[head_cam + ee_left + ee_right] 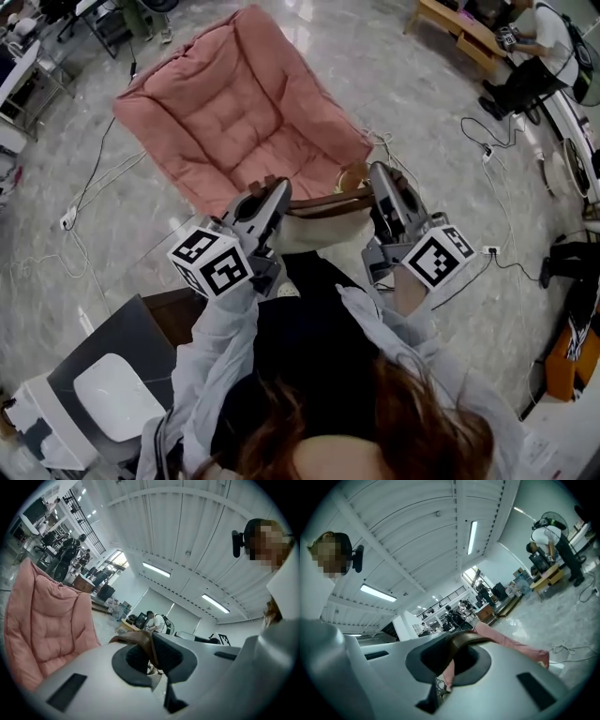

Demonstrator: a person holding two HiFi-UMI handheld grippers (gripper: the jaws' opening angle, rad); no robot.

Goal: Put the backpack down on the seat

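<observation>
A pink cushioned seat (253,103) stands on the marble floor ahead of me. In the head view, a beige backpack (317,234) with a brown strap (323,202) hangs between my two grippers, at the seat's near edge. My left gripper (278,194) is shut on the strap's left end. Over on the right end, my right gripper (379,174) is shut too. The left gripper view shows the brown strap (143,643) pinched between the jaws, with the pink seat (42,625) at left. In the right gripper view the strap (465,639) passes through the jaws, the pink seat (511,644) behind.
Cables (103,178) and a power strip (67,220) lie on the floor left of the seat, more cables (497,150) at right. A person (539,47) sits by a wooden bench (459,28) at the far right. A grey case (112,375) sits at my lower left.
</observation>
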